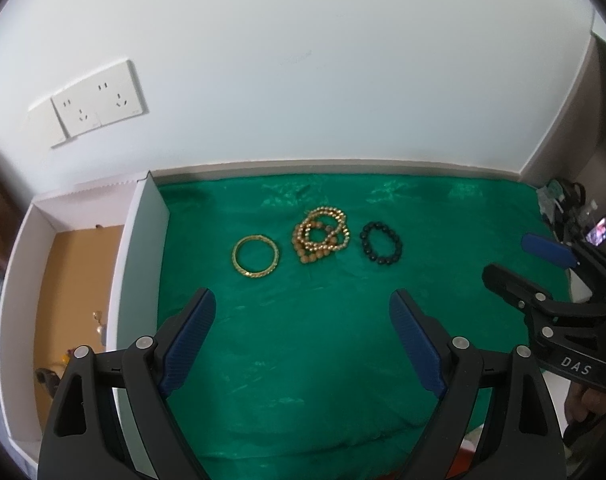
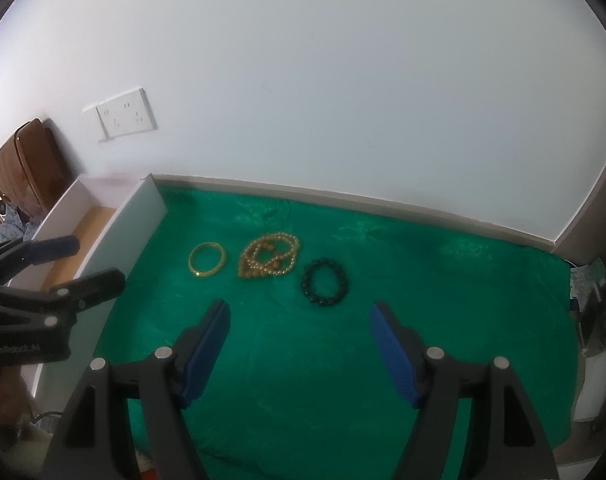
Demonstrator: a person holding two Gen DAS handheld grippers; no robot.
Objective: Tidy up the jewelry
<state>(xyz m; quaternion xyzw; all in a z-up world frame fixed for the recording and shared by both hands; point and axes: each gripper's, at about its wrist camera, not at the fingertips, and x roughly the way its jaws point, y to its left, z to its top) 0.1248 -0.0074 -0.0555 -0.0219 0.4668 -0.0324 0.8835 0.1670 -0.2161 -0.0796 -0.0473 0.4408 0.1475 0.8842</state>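
Both grippers, left gripper (image 1: 303, 316) and right gripper (image 2: 299, 328), gape empty; gold bangle (image 1: 256, 256) (stiff, light, slippery) wants a rim pinch.

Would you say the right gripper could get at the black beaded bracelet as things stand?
Probably yes: the right gripper is open and empty, and only bare green cloth lies between it and the black beaded bracelet, which sits apart from the other pieces.
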